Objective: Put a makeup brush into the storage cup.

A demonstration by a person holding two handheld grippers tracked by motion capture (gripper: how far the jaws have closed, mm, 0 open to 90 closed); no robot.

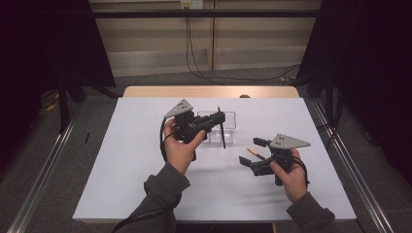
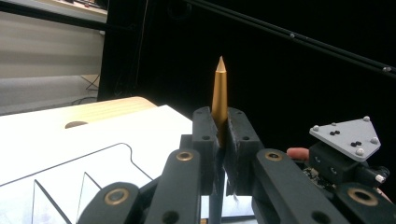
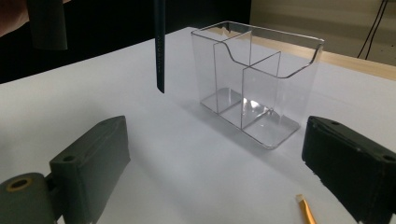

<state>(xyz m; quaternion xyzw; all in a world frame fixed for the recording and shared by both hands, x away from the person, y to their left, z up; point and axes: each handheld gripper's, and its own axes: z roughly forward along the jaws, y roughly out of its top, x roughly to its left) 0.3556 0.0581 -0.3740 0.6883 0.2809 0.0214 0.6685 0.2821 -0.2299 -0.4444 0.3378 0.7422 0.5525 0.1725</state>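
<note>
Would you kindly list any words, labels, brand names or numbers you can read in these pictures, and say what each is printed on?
None can be read.
The dark pen held upright by the left gripper carries faint marks on its barrel, too small and blurred to read.
The clear organizer, the grey plate on the right gripper and the gold-tipped item on the white table show no print.

Two handheld grippers: left gripper [image 1: 219, 118], right gripper [image 1: 251, 151]. Two hands: left hand [image 1: 180, 145], right hand [image 1: 291, 175]. One clear divided organizer [image 3: 252, 79]. Two brushes: held brush [image 2: 219, 93], brush on table [image 1: 255, 153]. One white table [image 1: 121, 170].
</note>
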